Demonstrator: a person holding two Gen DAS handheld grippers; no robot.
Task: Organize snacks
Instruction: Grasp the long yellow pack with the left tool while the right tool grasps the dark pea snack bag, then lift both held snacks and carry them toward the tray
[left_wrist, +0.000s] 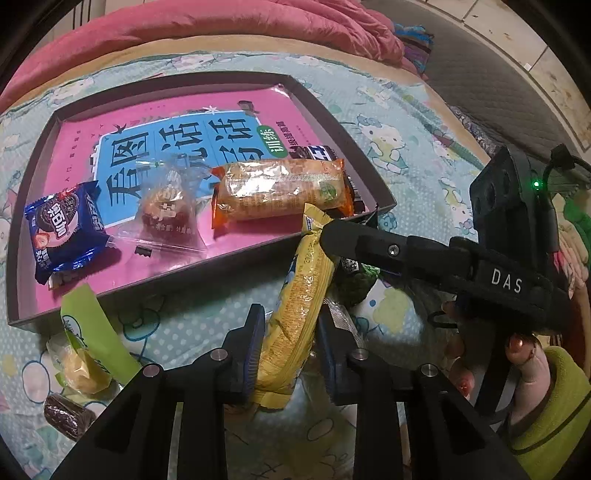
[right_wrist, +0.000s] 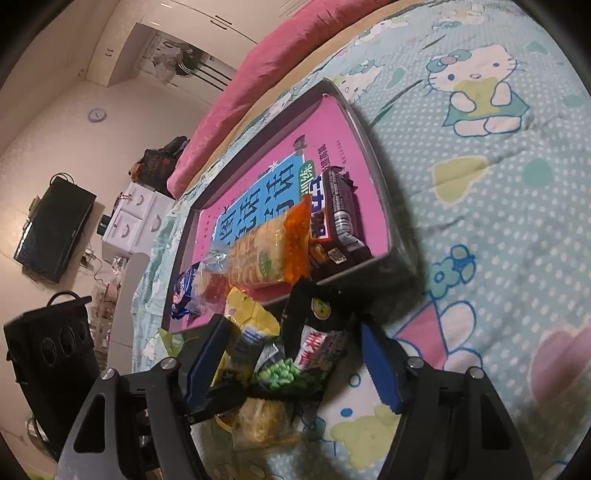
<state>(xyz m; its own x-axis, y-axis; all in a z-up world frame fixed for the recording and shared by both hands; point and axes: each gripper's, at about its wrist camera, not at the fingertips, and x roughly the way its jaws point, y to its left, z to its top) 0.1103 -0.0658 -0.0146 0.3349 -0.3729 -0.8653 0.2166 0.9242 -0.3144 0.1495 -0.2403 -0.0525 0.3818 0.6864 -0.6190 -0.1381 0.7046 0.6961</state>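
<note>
On the bed's Hello Kitty sheet (left_wrist: 388, 110), your left tongs (left_wrist: 291, 343) are clenched on a long yellow snack packet (left_wrist: 303, 302), whose far end tilts up against the near wall of the shallow tray (left_wrist: 229, 254). Your right tongs (right_wrist: 295, 354) hang released, pads wide apart, over a dark packet of green peas (right_wrist: 314, 343) that lies on the sheet just in front of the tray; one black finger of them (left_wrist: 388, 251) crosses the left wrist view and touches the yellow packet's upper end.

Inside the tray, on a pink picture book (left_wrist: 177, 122), you have a blue Oreo pack (left_wrist: 66, 229) at the left, a clear-wrapped pastry (left_wrist: 166, 210) beside it, an orange-ended cracker roll (left_wrist: 280, 188) further right, and a dark chocolate bar (right_wrist: 340, 210) partly under that roll near the tray's right wall.

Outside the tray, near your left tongs, a light green wrapper (left_wrist: 96, 328), a small yellow candy (left_wrist: 83, 369) and a brown wrapped sweet (left_wrist: 66, 415) lie close together on the sheet. A pink quilt (left_wrist: 221, 22) is bunched beyond the tray.
</note>
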